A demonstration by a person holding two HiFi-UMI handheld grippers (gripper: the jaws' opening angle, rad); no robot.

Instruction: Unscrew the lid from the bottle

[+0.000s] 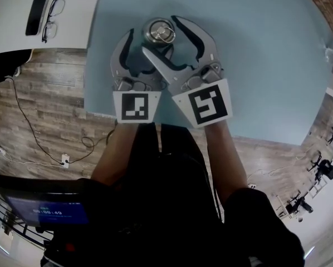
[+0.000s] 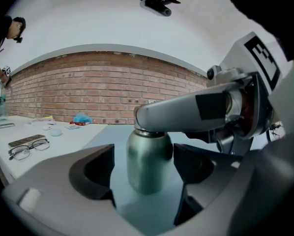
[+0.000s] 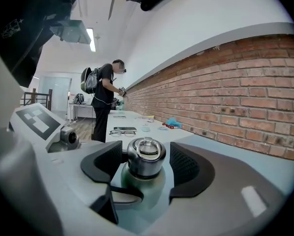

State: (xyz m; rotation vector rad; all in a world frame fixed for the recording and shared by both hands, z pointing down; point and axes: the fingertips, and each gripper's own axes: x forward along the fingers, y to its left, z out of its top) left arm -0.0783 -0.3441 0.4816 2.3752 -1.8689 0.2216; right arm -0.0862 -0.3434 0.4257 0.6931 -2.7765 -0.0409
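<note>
Gaping wide, left tongs [image 2: 143, 154] straddle the bottle [image 2: 148, 168], right tongs [image 3: 146, 156] its lid [image 1: 160, 31].

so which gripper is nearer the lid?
Right. The right gripper has its jaws flanking the lid; the left gripper sits lower, jaws either side of the bottle body.

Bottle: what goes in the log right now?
left gripper: open around green metal bottle | right gripper: open around steel lid | lid: on
</note>
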